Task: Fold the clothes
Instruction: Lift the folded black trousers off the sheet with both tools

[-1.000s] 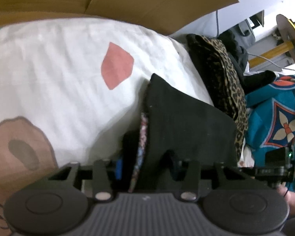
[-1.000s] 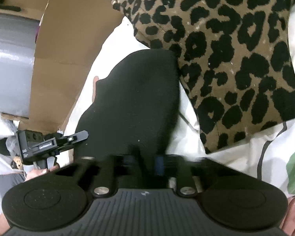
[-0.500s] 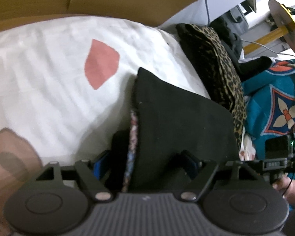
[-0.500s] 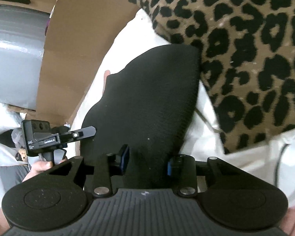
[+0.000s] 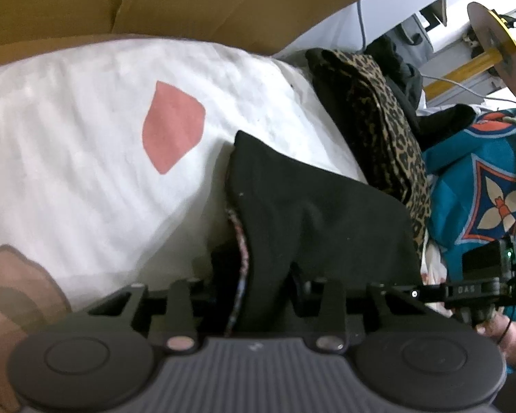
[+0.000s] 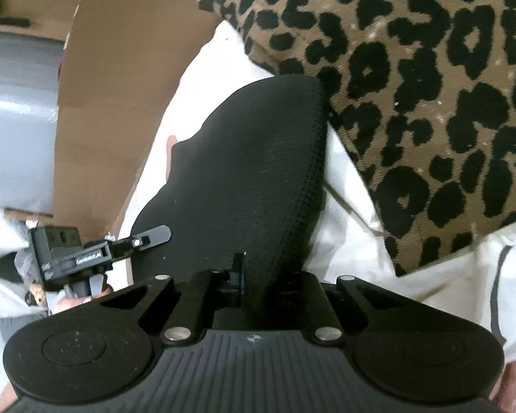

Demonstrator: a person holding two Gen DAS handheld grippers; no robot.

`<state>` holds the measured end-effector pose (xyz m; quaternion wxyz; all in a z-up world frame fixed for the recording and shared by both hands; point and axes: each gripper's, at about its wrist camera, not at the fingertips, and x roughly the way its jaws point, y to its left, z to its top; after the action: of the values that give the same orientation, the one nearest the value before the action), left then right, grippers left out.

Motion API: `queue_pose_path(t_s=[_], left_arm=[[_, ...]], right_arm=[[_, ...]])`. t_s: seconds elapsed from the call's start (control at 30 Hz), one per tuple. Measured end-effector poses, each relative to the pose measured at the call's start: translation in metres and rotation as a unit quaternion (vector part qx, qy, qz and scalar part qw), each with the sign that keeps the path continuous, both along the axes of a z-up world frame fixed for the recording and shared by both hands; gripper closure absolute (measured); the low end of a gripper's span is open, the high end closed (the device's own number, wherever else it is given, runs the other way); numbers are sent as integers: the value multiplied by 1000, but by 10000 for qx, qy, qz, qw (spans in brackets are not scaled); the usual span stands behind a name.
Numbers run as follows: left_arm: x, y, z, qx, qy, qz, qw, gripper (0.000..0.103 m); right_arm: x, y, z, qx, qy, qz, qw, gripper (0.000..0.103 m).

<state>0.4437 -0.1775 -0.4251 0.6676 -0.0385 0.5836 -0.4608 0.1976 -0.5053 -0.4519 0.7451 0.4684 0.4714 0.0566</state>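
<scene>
Left wrist view: my left gripper (image 5: 254, 285) is clamped on the near edge of the black garment (image 5: 320, 213), which runs straight ahead of the fingers over the white sheet (image 5: 86, 158). The cloth looks doubled, a patterned inner layer showing along its left edge, so I judge at least one fold is in. The right tool shows at far right, beside the same garment. Leopard-print garment (image 5: 388, 130) lies ahead-right, looks already folded; teal patterned cloth (image 5: 481, 199) beyond it, state unclear. Right wrist view: right gripper (image 6: 258, 275) is closed on the black garment (image 6: 251, 165) too, its fabric bunched between the fingers and extending forward. Leopard piece (image 6: 412, 86) sits ahead-right, touching the black one's far corner. Cardboard box (image 6: 113, 103) ahead-left. My read: mid-fold, both ends held; final fold and set-down remain.
</scene>
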Motion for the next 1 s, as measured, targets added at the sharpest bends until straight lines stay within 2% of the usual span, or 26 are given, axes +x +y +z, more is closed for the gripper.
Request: queue_pose_path(t_s=[0.17,0.3,0.47,0.53,0.63,0.8,1.0], left_arm=[[0,3,2,18,40,93,9999,65],[3,-4,-5,151,161,78,9997,48],[6,-10,-10,94,272,69,9996,44],[7,-11,-10,87,267,70,9996,54],[6,-9,-5,75,223,106,9997,64],[-3,-4,8,1,3,201,9998,68],[-15,7,32,-222,-235,431,9985,70]], right_arm=[[1,4,5,-21,99,27,9999,95],[0,-2,-6,-1,255,-25,9997,94],[1,0,-10,-63,311,6,9995,90],[0,3,-9,-104,298,28,9995,90],[-3,5,-4,-199,210,61,9996,95],[-3,1,14,-314,40,158,9994,96],[0,5,41,-752,-108,444,9961,96]])
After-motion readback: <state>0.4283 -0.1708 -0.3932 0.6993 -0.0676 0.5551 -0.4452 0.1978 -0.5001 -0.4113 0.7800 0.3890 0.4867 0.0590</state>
